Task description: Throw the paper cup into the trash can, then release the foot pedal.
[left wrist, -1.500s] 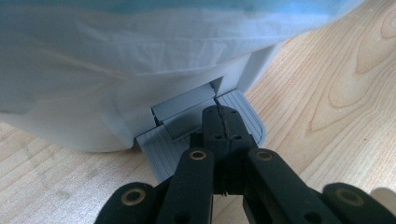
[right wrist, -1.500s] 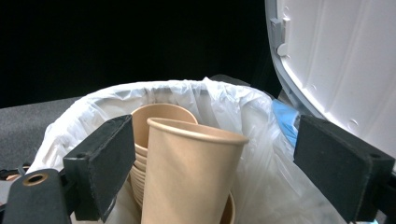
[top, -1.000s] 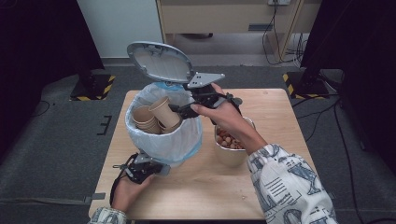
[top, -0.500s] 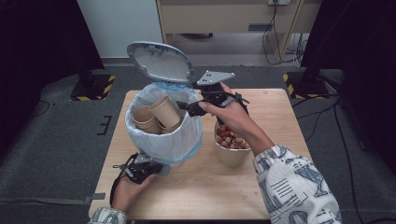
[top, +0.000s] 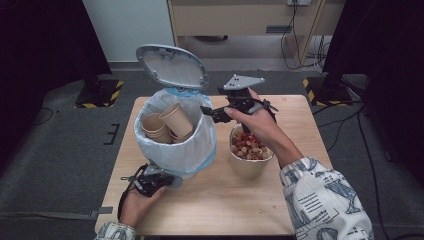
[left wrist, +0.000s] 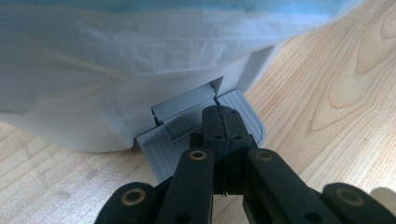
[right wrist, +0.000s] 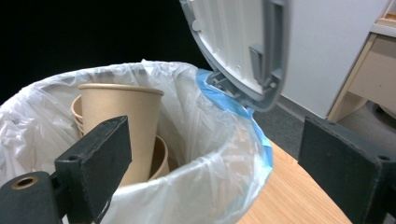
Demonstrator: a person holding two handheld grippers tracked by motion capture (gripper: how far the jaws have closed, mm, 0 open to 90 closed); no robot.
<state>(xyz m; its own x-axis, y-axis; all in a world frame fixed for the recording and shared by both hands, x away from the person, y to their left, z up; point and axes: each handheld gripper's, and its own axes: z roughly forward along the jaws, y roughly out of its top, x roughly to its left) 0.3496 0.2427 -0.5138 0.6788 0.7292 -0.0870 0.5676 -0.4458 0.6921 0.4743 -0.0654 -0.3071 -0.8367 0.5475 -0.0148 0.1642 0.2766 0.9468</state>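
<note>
The left hand (top: 134,202) comes in from the near left and holds the left gripper (top: 172,181) low, with its two jaws pressed together. The right hand (top: 255,125) reaches far across, and the right gripper (top: 206,112) points to the left with its jaws wide apart.

Light wooden table (top: 300,200) carries a lined pedal bin (top: 187,150) at 9 o'clock of center and a tan bowl (top: 248,165) of snacks near center.

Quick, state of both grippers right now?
Left gripper: shut, jaws pressed on the bin's grey pedal, holding nothing.
Right gripper: open, empty, beside the lined bin.
</note>
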